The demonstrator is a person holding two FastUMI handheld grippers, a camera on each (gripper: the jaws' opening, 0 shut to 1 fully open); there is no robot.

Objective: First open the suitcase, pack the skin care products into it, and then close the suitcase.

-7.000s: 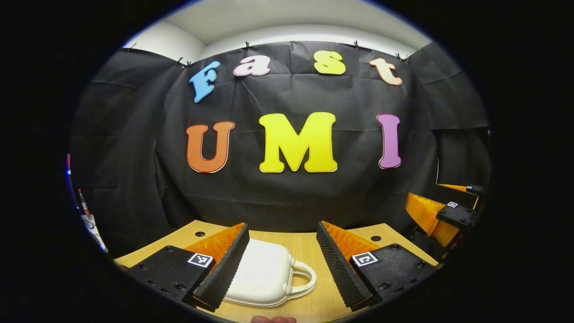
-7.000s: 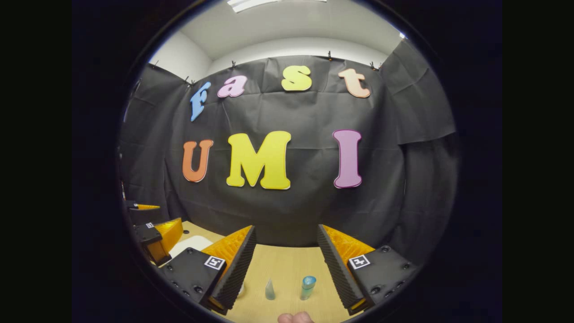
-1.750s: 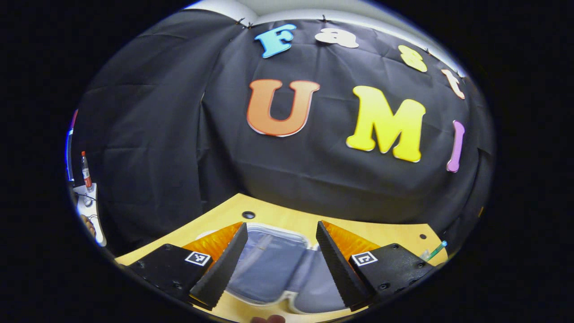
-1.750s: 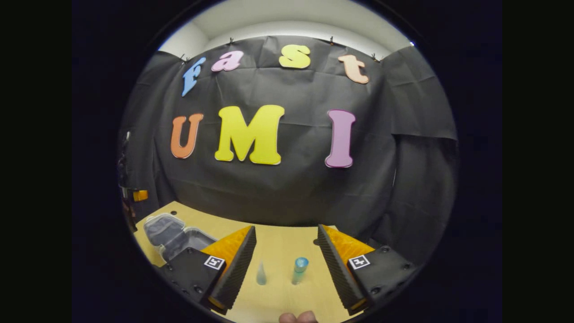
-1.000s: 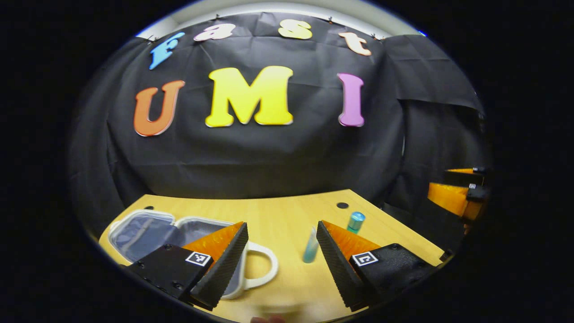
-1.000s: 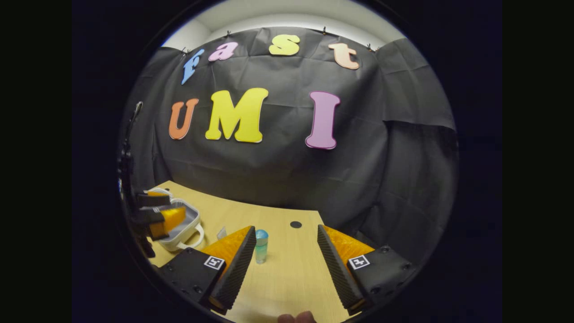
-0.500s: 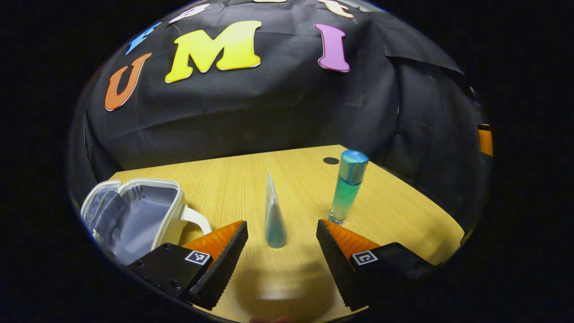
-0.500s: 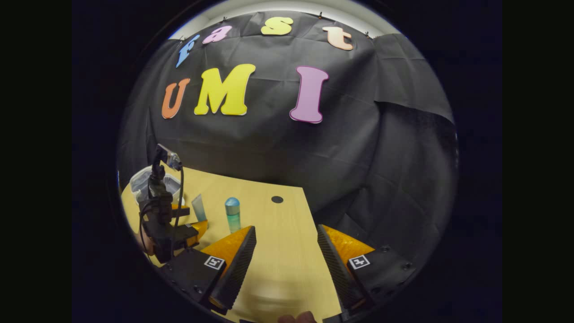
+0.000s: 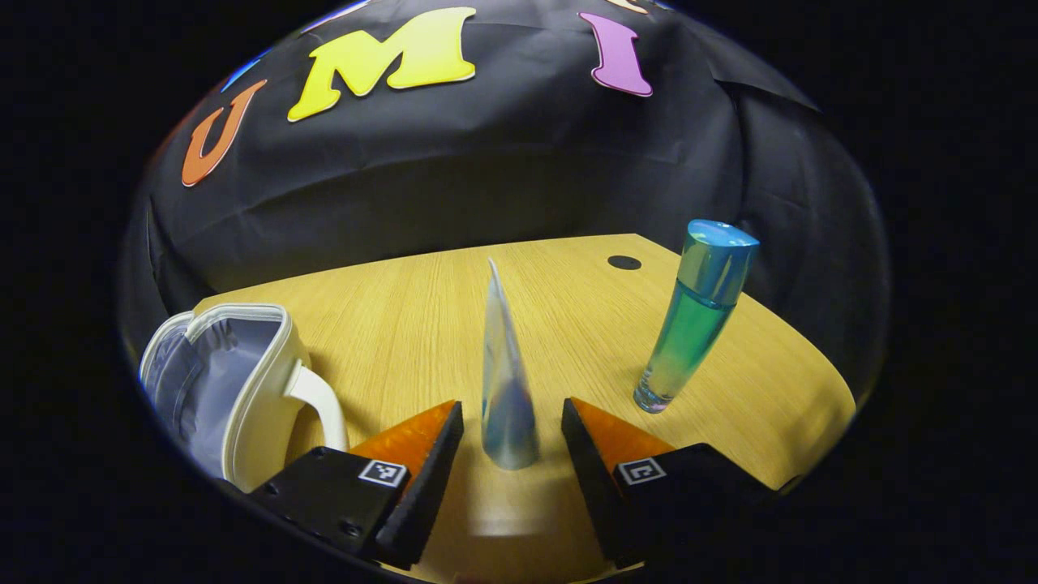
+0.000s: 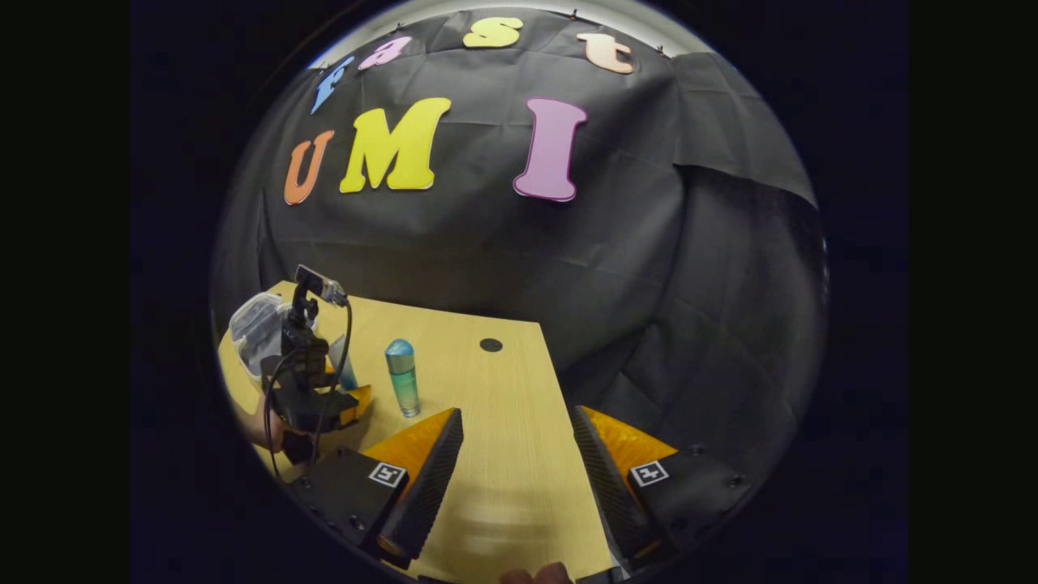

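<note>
Black cloth walls close in a light wooden table [image 9: 568, 300] on which the task's things stand. Toward the table's left edge the small white hard-shell suitcase with a grey lining [image 9: 219, 381] lies open, its handle toward the middle, so the opening step looks done; no product can be seen inside it, though part of the interior is out of sight. Both skin care products are on the wood: a slim translucent tube tapering to a point, blue near its base [image 9: 504, 389], and, well to its right, a tall blue-green bottle with a blue cap [image 9: 696, 312], both upright.

The left gripper [image 9: 511, 426] has its fingers apart on either side of the tube's base, close but with a gap on each side, so the tube is not yet grasped. The right gripper [image 10: 517, 454] hangs over bare wood near the table's right edge, fingers wide apart and empty; its view shows the left gripper at the tube from behind.

By this reading the packing has barely begun: gripping and carrying the tube, then the bottle, then closing the lid all remain
</note>
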